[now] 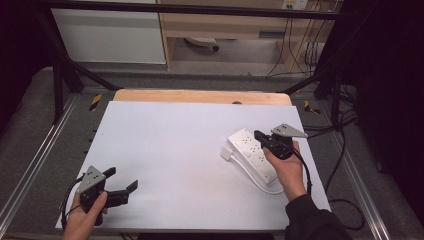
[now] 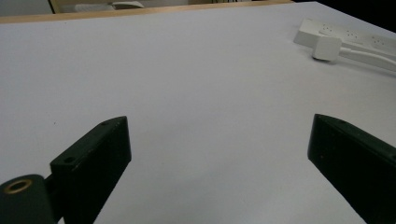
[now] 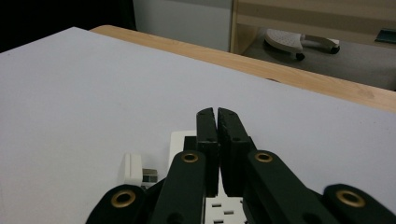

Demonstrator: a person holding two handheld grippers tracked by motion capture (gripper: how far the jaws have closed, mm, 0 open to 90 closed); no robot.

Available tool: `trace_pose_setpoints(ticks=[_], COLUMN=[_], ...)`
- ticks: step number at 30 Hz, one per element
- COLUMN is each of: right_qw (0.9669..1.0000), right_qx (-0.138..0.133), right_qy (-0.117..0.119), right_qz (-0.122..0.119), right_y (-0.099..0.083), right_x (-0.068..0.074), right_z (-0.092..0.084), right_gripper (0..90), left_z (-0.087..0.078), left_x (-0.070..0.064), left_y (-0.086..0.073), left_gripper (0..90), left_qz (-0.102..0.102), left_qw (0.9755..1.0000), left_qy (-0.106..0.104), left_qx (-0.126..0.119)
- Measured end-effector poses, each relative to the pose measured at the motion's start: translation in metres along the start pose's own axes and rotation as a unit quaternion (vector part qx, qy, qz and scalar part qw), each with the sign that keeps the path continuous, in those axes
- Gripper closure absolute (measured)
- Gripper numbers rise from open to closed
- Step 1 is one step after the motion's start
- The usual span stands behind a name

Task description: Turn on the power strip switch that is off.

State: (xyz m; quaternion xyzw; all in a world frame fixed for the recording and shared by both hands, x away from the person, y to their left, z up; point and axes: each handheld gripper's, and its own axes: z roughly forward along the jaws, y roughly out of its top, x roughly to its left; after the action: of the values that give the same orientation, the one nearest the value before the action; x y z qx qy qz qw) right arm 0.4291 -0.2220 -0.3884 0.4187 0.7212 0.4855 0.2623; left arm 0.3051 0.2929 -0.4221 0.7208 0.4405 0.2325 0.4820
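A white power strip (image 1: 248, 150) lies at the right of the white table (image 1: 175, 150), its white plug (image 1: 226, 154) beside its left end and its cord looping toward the front. My right gripper (image 1: 257, 135) is over the strip's far end, jaws shut together with nothing between them. In the right gripper view the shut jaws (image 3: 217, 112) point across the strip (image 3: 224, 210), with the plug (image 3: 132, 169) to their left. My left gripper (image 1: 123, 178) rests at the near left corner, open and holding nothing. In the left gripper view its jaws (image 2: 218, 122) stand wide over bare table, with the strip (image 2: 345, 35) and plug (image 2: 327, 46) far off.
A wooden edge (image 1: 200, 96) runs along the table's far side. Black frame bars (image 1: 65, 65) and cables (image 1: 345, 150) flank the table. A wheeled chair base (image 3: 299, 42) sits on the floor beyond.
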Motion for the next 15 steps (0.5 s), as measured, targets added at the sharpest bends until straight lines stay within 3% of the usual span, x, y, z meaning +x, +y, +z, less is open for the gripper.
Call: trace_pose_setpoints(ticks=[15], right_qw=[0.9998], right_qx=[0.015], right_qy=[0.006], right_qz=[-0.011], right_y=[-0.0069], right_x=[0.0052], right_z=[0.0073], right_gripper=[90.0], left_z=[0.0000], left_x=[0.0000], left_y=[0.0001], left_gripper=[5.9], left_qz=[0.001], left_qw=[1.0000], left_qy=[0.000], left_qx=[0.000])
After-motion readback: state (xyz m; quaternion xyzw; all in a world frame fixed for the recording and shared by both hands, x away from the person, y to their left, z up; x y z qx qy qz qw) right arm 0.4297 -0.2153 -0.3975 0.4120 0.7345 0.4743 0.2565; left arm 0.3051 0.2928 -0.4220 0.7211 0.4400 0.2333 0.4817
